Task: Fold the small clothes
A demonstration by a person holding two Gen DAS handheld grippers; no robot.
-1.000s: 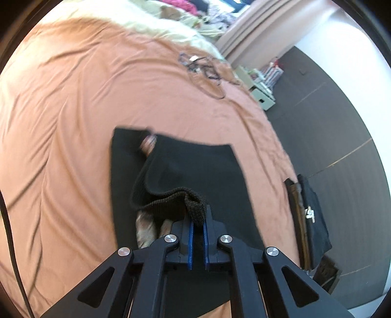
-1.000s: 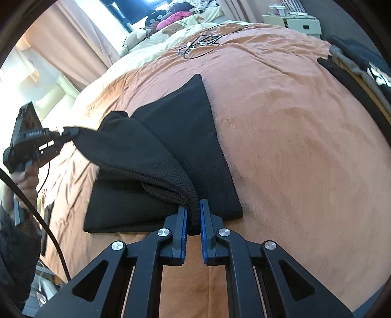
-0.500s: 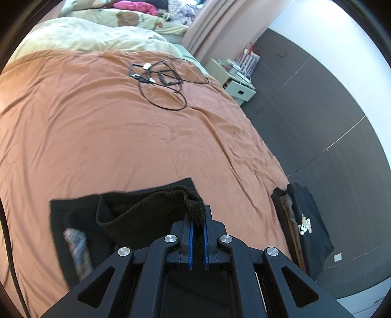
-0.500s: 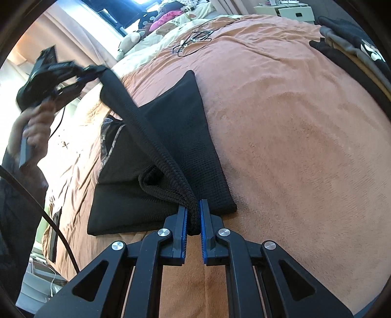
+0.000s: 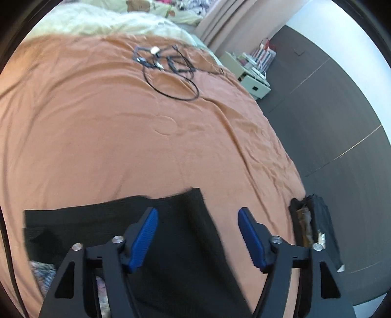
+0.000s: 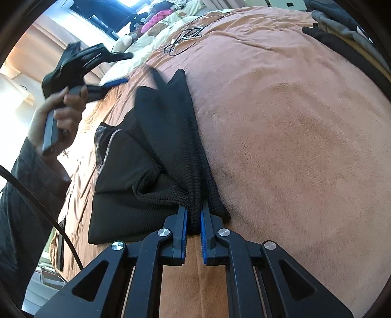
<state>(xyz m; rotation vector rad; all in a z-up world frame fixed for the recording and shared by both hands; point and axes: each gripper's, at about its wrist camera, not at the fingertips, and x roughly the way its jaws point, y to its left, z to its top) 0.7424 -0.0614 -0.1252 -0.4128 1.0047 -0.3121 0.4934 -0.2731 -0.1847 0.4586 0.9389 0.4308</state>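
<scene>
Surface: a wide bed covered with a rust-orange, soft plush blanket [image 6: 305, 137], creased in places.
Garment: a small black knit piece of clothing [image 6: 171, 137] lies on the blanket on the near side of the bed, partly folded over itself; a patterned lining shows at its left edge in the right wrist view. In the left wrist view the same cloth [image 5: 185, 249] spreads flat under the fingers.
Left gripper: the black two-finger tool with blue pads [image 5: 198, 234] has its jaws opening, wide apart above the cloth; nothing is pinched between them. In the right wrist view it [image 6: 119, 69] hangs above the far end of the garment.
Left hand: wrapped around the tool's handle [image 6: 58, 117], dark sleeve below it.
Right gripper: its blue pads [image 6: 194, 221] are pressed together on the near corner of the black garment, low by the blanket.
Cables: a tangle of thin black cords [image 5: 171, 71] on the far part of the blanket, well apart from the garment.
Stack: dark folded clothes [image 5: 315, 230] at the bed's right edge.
Beyond: a cream duvet [image 5: 110, 22] at the head of the bed.
</scene>
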